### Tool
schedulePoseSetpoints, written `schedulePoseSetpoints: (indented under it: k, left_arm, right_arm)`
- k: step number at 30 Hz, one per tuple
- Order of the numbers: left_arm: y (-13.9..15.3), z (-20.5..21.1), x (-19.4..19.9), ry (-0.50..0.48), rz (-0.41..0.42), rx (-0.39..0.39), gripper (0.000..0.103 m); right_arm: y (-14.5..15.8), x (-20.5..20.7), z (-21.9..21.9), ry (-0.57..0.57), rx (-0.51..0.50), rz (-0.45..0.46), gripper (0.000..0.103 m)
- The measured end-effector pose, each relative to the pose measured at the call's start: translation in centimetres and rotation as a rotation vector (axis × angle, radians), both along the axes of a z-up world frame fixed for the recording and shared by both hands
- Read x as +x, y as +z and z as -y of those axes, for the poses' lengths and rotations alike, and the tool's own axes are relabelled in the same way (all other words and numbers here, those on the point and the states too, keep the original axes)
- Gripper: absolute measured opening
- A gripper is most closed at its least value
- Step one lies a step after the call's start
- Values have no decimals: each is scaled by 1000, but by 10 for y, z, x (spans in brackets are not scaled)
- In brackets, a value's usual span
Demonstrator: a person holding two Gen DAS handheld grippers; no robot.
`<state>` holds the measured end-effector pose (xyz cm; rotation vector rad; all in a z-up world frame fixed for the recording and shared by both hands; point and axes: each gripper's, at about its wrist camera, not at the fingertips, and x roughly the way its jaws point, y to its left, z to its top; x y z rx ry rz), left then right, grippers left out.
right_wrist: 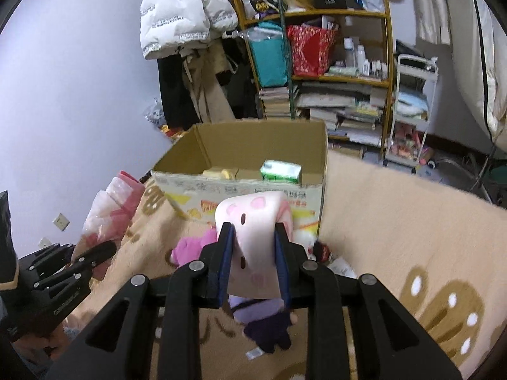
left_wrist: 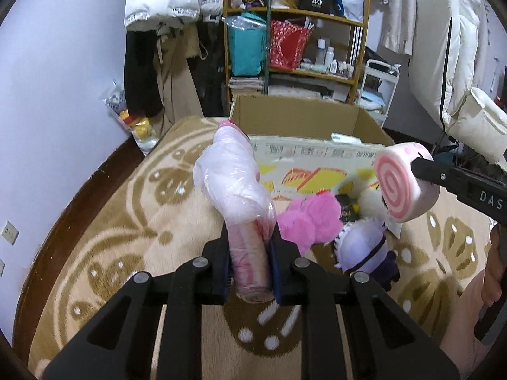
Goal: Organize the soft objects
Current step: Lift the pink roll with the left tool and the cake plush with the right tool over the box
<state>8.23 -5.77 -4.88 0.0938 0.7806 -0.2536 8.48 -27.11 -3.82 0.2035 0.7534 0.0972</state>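
My left gripper (left_wrist: pixel 249 237) is shut on a pink roll wrapped in clear plastic (left_wrist: pixel 234 186), held above the blanket; it also shows in the right wrist view (right_wrist: pixel 111 209). My right gripper (right_wrist: pixel 255 231) is shut on a pink-and-white swirl roll plush (right_wrist: pixel 253 231), seen at the right of the left wrist view (left_wrist: pixel 402 183). An open cardboard box (right_wrist: pixel 240 190) stands just beyond both. A pink fluffy plush (left_wrist: pixel 310 221) and a purple-haired doll (left_wrist: pixel 364 247) lie on the blanket in front of the box.
A beige patterned blanket (left_wrist: pixel 126 221) covers the surface. The box holds a green carton (right_wrist: pixel 280 171) and a yellowish item. Behind stand a cluttered wooden shelf (right_wrist: pixel 317 47), hanging clothes, a white cart (right_wrist: pixel 412 110) and a wall at the left.
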Motion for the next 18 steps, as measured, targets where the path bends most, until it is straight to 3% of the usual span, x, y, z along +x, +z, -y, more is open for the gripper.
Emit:
schedulePoseSetpoints:
  k: [5,18]
  left_arm:
    - [5,7,9,-3,42,28,18]
    - [32,21,62,9,81,-63,18]
  right_arm:
    - [14,12,1,-22,-42,38,25]
    - [45,50,-7,-74,-42,176,26]
